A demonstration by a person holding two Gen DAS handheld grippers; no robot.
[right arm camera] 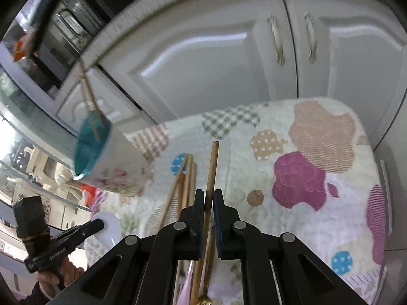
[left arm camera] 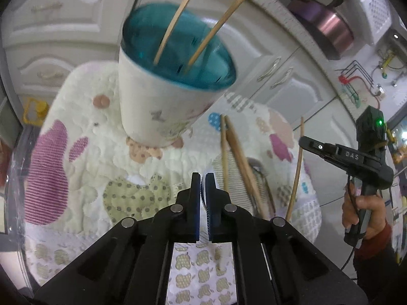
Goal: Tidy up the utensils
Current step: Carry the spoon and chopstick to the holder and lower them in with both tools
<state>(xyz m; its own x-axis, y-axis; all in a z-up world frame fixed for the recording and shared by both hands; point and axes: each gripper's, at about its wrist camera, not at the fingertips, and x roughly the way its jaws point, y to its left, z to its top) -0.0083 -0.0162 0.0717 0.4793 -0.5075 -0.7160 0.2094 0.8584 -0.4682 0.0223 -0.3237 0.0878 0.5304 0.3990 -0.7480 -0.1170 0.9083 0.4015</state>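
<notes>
A white cup with a teal inside stands on the patterned cloth, and two wooden chopsticks lean out of it. In the left wrist view my left gripper is shut in front of the cup, with nothing clearly between its pads. The right wrist view shows it at the lower left, beside a white oval thing. My right gripper is shut on one wooden chopstick, held above the cloth; it also appears on the right with the stick. Loose chopsticks lie between the grippers.
The quilted cloth covers a round table with a rim. White cabinet doors stand close behind it. A metal pot sits on the counter above. A person's hand holds the right gripper's handle.
</notes>
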